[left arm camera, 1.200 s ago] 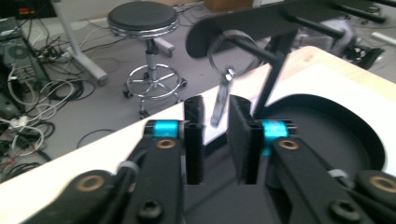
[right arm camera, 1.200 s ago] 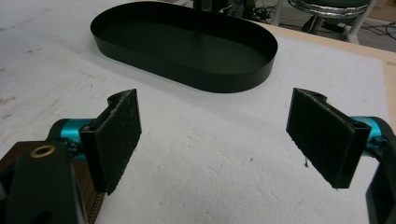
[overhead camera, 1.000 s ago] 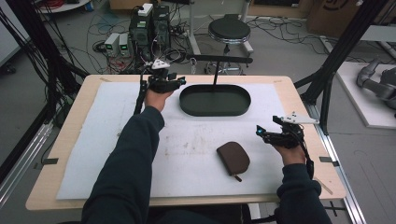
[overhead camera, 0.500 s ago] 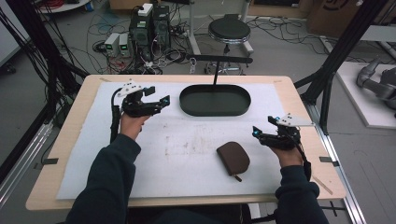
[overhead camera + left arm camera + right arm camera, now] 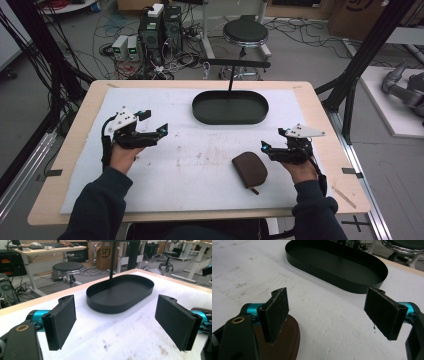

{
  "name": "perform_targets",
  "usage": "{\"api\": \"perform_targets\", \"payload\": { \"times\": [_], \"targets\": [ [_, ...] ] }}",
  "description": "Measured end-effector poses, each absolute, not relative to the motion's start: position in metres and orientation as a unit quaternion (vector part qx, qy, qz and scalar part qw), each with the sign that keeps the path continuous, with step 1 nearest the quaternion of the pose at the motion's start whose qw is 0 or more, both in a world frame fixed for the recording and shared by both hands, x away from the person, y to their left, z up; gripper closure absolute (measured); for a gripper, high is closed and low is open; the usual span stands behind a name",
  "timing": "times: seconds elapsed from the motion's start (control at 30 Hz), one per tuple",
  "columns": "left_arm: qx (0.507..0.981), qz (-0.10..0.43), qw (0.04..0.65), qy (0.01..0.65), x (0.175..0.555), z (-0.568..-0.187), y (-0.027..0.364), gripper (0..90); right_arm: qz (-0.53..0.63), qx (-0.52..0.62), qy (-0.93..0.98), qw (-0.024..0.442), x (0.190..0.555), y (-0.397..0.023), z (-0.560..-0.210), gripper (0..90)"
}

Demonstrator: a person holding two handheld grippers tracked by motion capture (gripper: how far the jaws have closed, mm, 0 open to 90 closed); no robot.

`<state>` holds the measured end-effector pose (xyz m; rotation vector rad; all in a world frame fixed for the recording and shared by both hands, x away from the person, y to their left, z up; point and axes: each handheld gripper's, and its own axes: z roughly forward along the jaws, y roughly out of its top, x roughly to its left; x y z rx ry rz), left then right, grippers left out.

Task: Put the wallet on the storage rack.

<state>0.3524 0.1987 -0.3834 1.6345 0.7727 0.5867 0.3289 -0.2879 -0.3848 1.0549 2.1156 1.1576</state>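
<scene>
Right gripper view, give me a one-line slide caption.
Open right tool above the white mat, brown pouch beneath one pad, empty black oval tray ahead.

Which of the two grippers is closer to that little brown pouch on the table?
The right. The right gripper is open just beside the brown pouch, not touching it. The left gripper, also open, sits far across the white mat.
</scene>
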Motion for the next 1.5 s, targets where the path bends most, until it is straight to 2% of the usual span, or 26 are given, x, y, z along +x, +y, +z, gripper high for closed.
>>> {"api": "perform_targets", "payload": {
  "times": [0.3,0.77,0.87,1.03,1.3,1.5],
  "targets": [
    [0.695,0.264,0.576,0.341,0.329,-0.394,0.220,17.0,0.409,0.382,0.790,0.249,0.311,-0.268,-0.389,20.1],
    [0.700,0.259,0.564,0.354,0.336,-0.405,0.222,17.3,0.327,0.347,0.855,0.206,0.308,-0.208,-0.430,19.8],
    [0.698,0.260,0.563,0.357,0.335,-0.405,0.224,17.3,0.317,0.339,0.860,0.215,0.307,-0.207,-0.431,19.8],
    [0.699,0.259,0.561,0.360,0.334,-0.407,0.225,17.6,0.305,0.304,0.875,0.223,0.317,-0.215,-0.429,28.6],
    [0.696,0.256,0.563,0.364,0.336,-0.407,0.228,17.8,0.300,0.234,0.899,0.216,0.340,-0.223,-0.429,32.3],
    [0.693,0.257,0.566,0.365,0.336,-0.407,0.229,17.8,0.283,0.174,0.917,0.223,0.357,-0.226,-0.425,40.1]
  ]
}}
